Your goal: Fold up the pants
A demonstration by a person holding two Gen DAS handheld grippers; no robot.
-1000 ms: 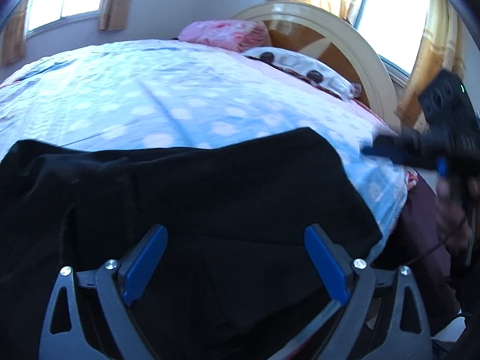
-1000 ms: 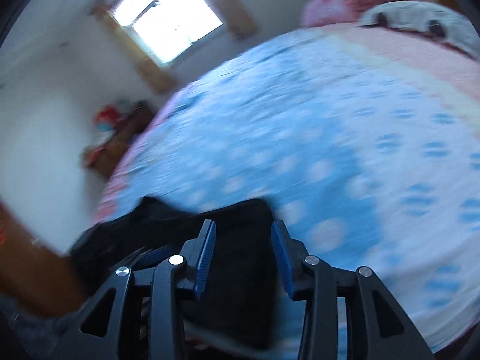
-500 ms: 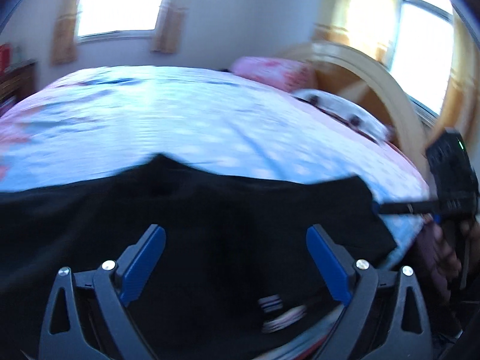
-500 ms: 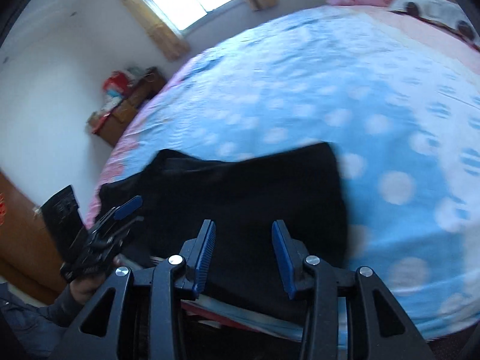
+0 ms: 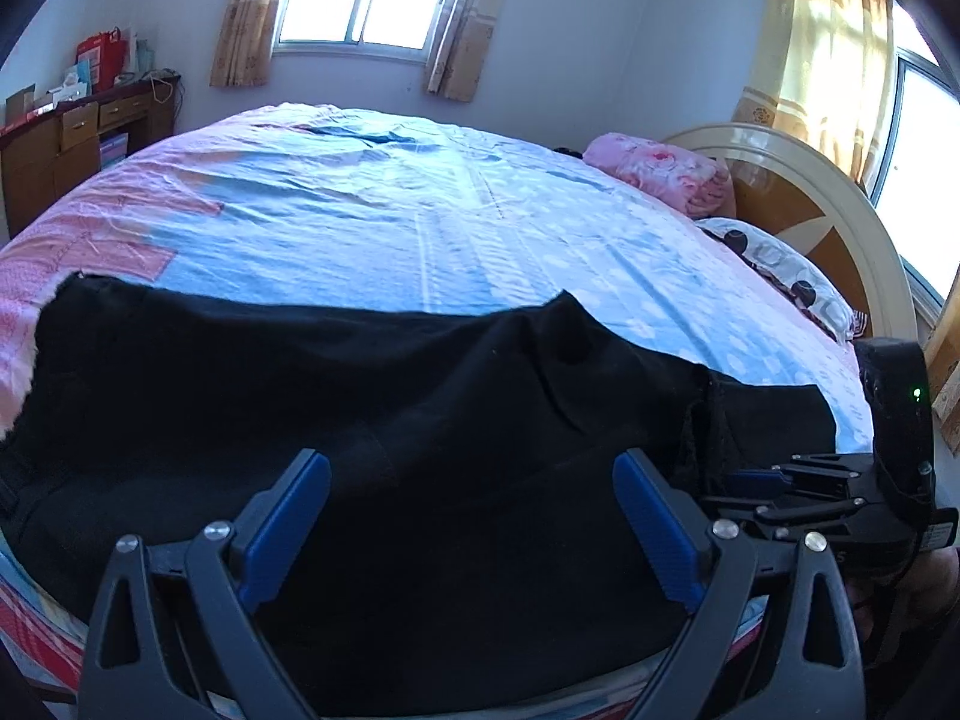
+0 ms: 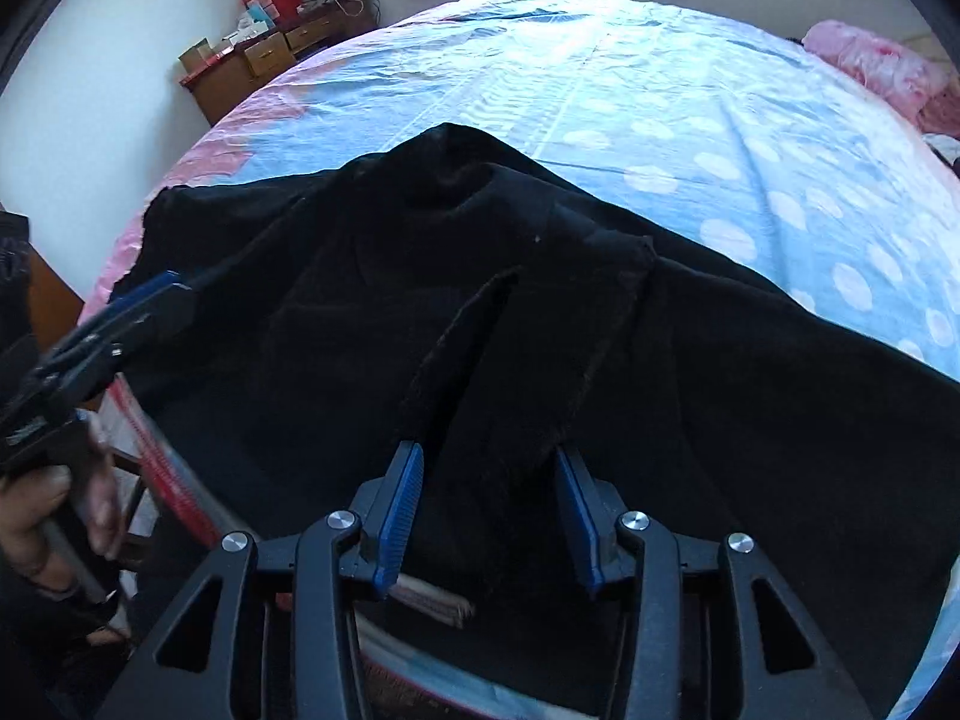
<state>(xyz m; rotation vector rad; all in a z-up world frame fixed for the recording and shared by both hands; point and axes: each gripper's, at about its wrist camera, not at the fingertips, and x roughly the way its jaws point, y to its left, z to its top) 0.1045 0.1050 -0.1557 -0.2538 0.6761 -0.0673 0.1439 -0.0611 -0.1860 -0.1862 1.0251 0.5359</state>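
Note:
Black pants [image 5: 372, 396] lie spread along the near edge of the bed, rumpled, with a raised fold at the middle [image 6: 456, 168]. My left gripper [image 5: 471, 504] is open wide just above the pants, holding nothing. My right gripper [image 6: 489, 480] is open above a loose flap of the pants [image 6: 528, 360]. The right gripper also shows at the right of the left wrist view [image 5: 780, 486], over the pants' right end. The left gripper shows at the left of the right wrist view [image 6: 144, 300].
The bed [image 5: 456, 222] has a blue polka-dot sheet with pink borders. A pink blanket [image 5: 660, 168] and a spotted pillow [image 5: 780, 264] lie by the round headboard [image 5: 840, 210]. A wooden dresser [image 5: 66, 138] stands at the left wall.
Both grippers have pulled back and swung left, so more of the bed and room shows. The pants now lie stretched wider along the bed edge. The right gripper's jaws have opened wider.

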